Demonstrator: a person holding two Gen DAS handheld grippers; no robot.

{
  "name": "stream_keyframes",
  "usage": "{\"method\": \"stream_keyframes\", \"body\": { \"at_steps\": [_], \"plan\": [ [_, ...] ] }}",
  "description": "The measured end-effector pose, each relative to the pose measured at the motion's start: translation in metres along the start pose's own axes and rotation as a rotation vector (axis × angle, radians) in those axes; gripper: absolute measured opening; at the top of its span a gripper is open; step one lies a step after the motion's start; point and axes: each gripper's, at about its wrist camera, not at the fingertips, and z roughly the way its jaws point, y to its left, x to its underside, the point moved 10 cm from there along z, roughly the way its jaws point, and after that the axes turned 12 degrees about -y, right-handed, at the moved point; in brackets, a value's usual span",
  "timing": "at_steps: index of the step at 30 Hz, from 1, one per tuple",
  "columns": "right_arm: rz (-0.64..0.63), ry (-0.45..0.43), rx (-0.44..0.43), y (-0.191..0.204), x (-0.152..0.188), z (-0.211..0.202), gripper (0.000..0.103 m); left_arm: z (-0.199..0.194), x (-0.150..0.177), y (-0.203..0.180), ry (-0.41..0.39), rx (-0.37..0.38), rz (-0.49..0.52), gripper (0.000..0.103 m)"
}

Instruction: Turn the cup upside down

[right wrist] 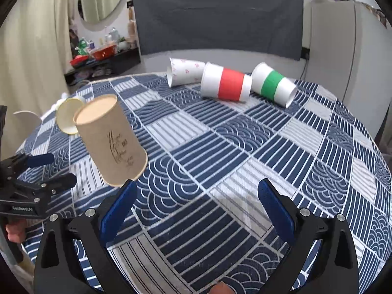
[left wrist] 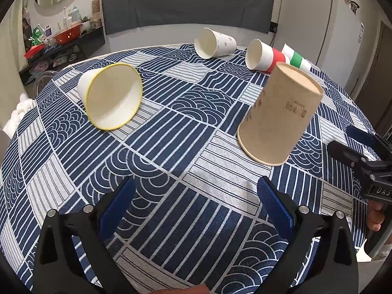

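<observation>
A brown paper cup [left wrist: 279,115] stands upside down on the patterned tablecloth [left wrist: 186,147], mouth down; in the right wrist view it [right wrist: 112,139] is at the left. My left gripper [left wrist: 196,208] is open and empty, short of the brown cup and to its left. My right gripper [right wrist: 196,210] is open and empty, its left finger [right wrist: 117,210] just in front of the cup's rim. A yellow-rimmed white cup [left wrist: 112,95] lies on its side at the left.
At the table's far side lie a white patterned cup [right wrist: 186,71], a red-banded cup [right wrist: 227,83] and a green-banded cup [right wrist: 274,85], all on their sides. A grey chair back [right wrist: 218,17] stands behind the table. The right gripper shows at the left wrist view's right edge [left wrist: 343,144].
</observation>
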Motion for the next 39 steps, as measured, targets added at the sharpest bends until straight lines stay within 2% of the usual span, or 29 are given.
{"method": "stream_keyframes", "body": {
  "at_steps": [6, 14, 27, 35, 39],
  "plan": [
    [0.016, 0.017, 0.005, 0.002, 0.011, -0.001, 0.095, 0.000, 0.005, -0.008, -0.003, 0.016, 0.031, 0.097],
    [-0.022, -0.007, 0.060, 0.004, 0.015, -0.007, 0.095, -0.002, 0.006, -0.008, -0.009, 0.020, 0.022, 0.097],
    [0.002, 0.032, 0.060, 0.001, 0.020, -0.001, 0.095, -0.004, 0.004, -0.006, -0.022, 0.019, 0.005, 0.097],
    [-0.022, 0.009, 0.081, 0.001, 0.019, -0.004, 0.095, -0.010, 0.000, -0.003, -0.059, 0.003, 0.006, 0.097],
    [-0.026, -0.008, 0.093, 0.001, 0.017, -0.007, 0.095, -0.008, 0.001, -0.003, -0.051, 0.006, 0.007, 0.097]
  ]
}}
